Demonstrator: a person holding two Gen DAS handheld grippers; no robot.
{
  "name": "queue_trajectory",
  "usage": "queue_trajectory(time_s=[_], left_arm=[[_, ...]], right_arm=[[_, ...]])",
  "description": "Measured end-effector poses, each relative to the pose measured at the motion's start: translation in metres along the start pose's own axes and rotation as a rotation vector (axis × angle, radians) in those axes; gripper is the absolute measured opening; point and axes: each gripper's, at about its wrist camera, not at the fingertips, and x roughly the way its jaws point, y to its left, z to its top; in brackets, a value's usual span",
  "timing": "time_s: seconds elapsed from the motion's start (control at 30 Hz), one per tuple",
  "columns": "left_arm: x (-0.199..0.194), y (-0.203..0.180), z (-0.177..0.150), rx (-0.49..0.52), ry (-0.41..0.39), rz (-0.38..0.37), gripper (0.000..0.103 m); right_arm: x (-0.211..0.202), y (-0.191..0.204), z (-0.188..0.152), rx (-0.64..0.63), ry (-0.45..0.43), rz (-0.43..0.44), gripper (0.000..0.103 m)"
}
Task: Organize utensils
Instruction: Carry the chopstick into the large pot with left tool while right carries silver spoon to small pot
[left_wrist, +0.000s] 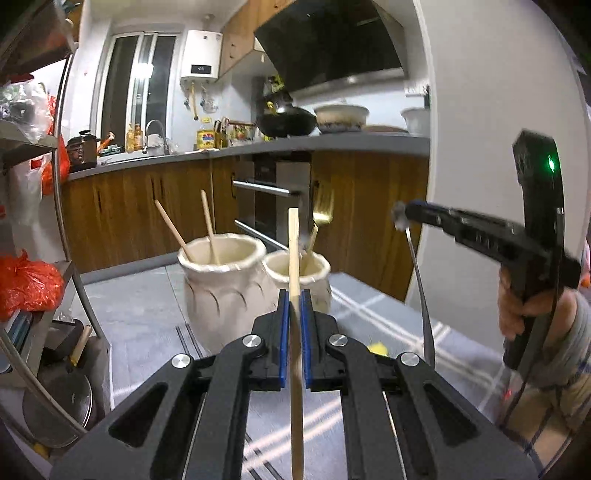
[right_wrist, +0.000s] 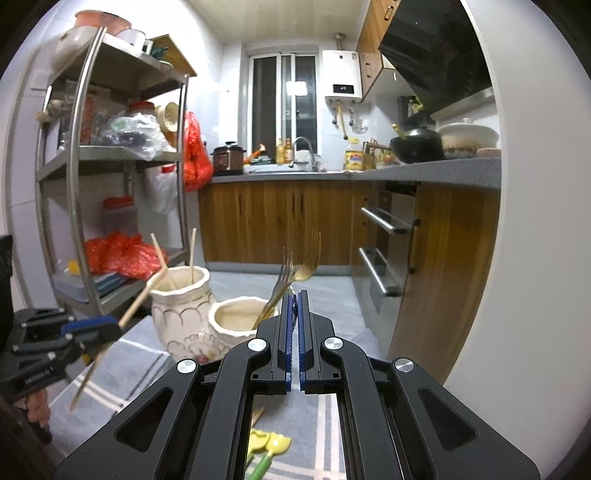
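Sorting partly done: left gripper (left_wrist: 294, 295) clamping wooden chopstick (left_wrist: 294, 251) near taller cream ceramic jar (left_wrist: 221, 288); right gripper (right_wrist: 294, 299) pinching silver utensil (left_wrist: 419, 280); gold forks (right_wrist: 291, 280) standing in shorter jar (right_wrist: 236, 321); yellow-green utensils (right_wrist: 267, 448) remaining on checked surface (right_wrist: 122, 373).

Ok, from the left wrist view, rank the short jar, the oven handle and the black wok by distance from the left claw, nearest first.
1. Short jar: just beyond the left claw, slightly right, on the table.
2. Oven handle: across the floor, on the cabinet front behind the jars.
3. Black wok: farthest, up on the countertop at the back.
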Motion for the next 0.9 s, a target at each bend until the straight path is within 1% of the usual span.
queue_trajectory(time_s=[0.13,0.27,0.33,0.5,0.7,0.83,0.9], left_arm=[[0.009,0.011,0.021,-0.010,-0.043,-0.002,0.006],[0.015,0.022,0.044,-0.023,-0.096,-0.008,0.006],[0.022,0.028,0.059,-0.038,-0.129,-0.003,0.006],[0.045,0.042,0.086,-0.072,-0.162,0.010,0.006],[0.075,0.053,0.102,-0.097,-0.206,0.086,0.006],[0.098,0.052,0.099,-0.084,-0.229,0.191,0.006],[0.103,0.050,0.096,-0.071,-0.246,0.228,0.006]], right_arm=[[0.009,0.005,0.012,-0.008,-0.022,-0.014,0.003],[0.020,0.008,0.030,0.013,-0.059,-0.028,0.003],[0.026,0.010,0.038,0.019,-0.088,-0.048,0.003],[0.049,0.012,0.054,0.037,-0.123,-0.107,0.003],[0.078,0.009,0.068,0.051,-0.153,-0.202,0.003],[0.090,0.011,0.067,0.035,-0.192,-0.271,0.003],[0.094,0.013,0.062,0.031,-0.213,-0.299,0.003]])
